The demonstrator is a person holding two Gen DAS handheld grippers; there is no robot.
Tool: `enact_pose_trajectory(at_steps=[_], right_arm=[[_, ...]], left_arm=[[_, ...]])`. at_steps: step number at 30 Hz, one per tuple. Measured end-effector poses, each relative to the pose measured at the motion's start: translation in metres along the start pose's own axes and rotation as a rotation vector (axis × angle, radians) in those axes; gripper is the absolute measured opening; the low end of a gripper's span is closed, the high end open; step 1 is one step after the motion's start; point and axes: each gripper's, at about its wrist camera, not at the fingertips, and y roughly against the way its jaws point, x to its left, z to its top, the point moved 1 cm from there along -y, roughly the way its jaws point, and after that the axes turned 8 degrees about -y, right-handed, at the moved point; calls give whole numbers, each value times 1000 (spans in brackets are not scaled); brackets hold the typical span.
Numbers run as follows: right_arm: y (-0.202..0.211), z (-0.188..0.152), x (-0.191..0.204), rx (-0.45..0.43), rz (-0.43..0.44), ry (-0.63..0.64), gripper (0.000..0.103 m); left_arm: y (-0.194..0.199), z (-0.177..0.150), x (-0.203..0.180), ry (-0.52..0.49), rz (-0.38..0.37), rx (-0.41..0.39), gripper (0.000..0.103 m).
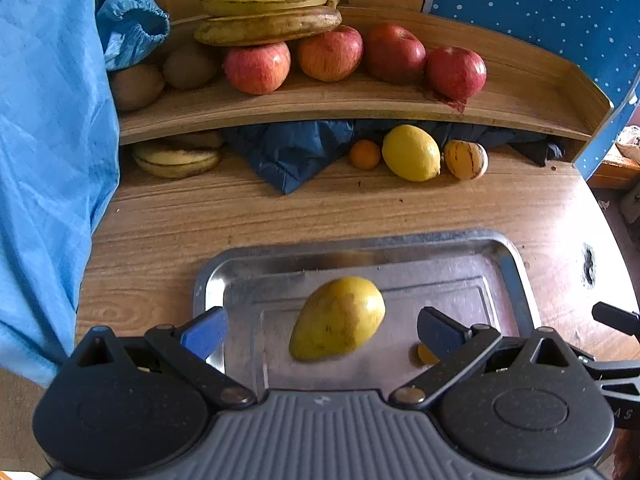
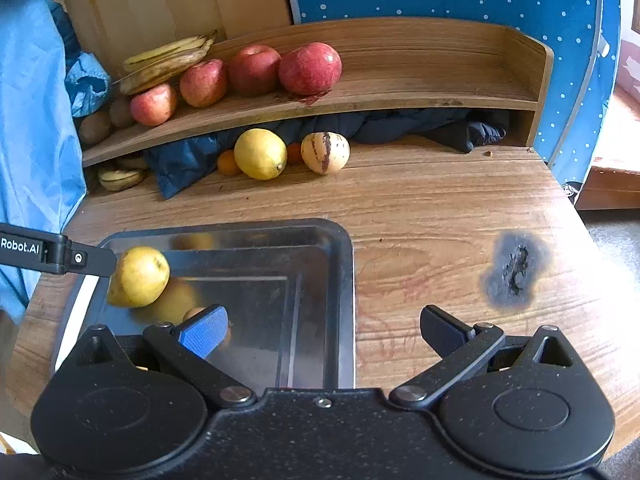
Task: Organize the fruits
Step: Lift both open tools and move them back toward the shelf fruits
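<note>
A yellow-green mango (image 1: 338,318) lies on the metal tray (image 1: 516,280), slightly blurred. My left gripper (image 1: 322,330) is open, its blue pads on either side of the mango and apart from it. A small orange fruit (image 1: 426,354) peeks out behind the right pad. In the right wrist view the mango (image 2: 138,276) sits at the tray's (image 2: 344,280) left side, with a left gripper finger (image 2: 92,258) right beside it. My right gripper (image 2: 323,330) is open and holds nothing, above the tray's right rim.
A curved wooden shelf (image 1: 360,100) at the back holds bananas (image 1: 266,14), several red apples (image 1: 332,54) and kiwis (image 1: 136,86). Under it lie a lemon (image 1: 412,152), a small orange (image 1: 364,155), a striped melon (image 1: 466,159), bananas (image 1: 176,160) and dark cloth (image 1: 296,152). Blue fabric (image 1: 48,160) hangs left. A burn mark (image 2: 514,272) scars the table.
</note>
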Motion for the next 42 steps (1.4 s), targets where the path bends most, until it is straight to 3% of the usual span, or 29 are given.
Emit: enact_pose_trajectory(at_steps=[17, 25, 35, 42], right_arm=[[-20, 11, 17, -44, -34, 64, 102], [-28, 18, 23, -59, -47, 62, 102], [-51, 33, 43, -81, -143, 299, 102], [-79, 52, 44, -85, -194, 331, 102]], left_arm=[[-30, 47, -5, -1, -53, -15, 103], [-51, 69, -5, 36, -119, -1, 103], [-84, 95, -1, 108, -196, -1, 103], [-109, 114, 7, 210, -301, 39, 103]])
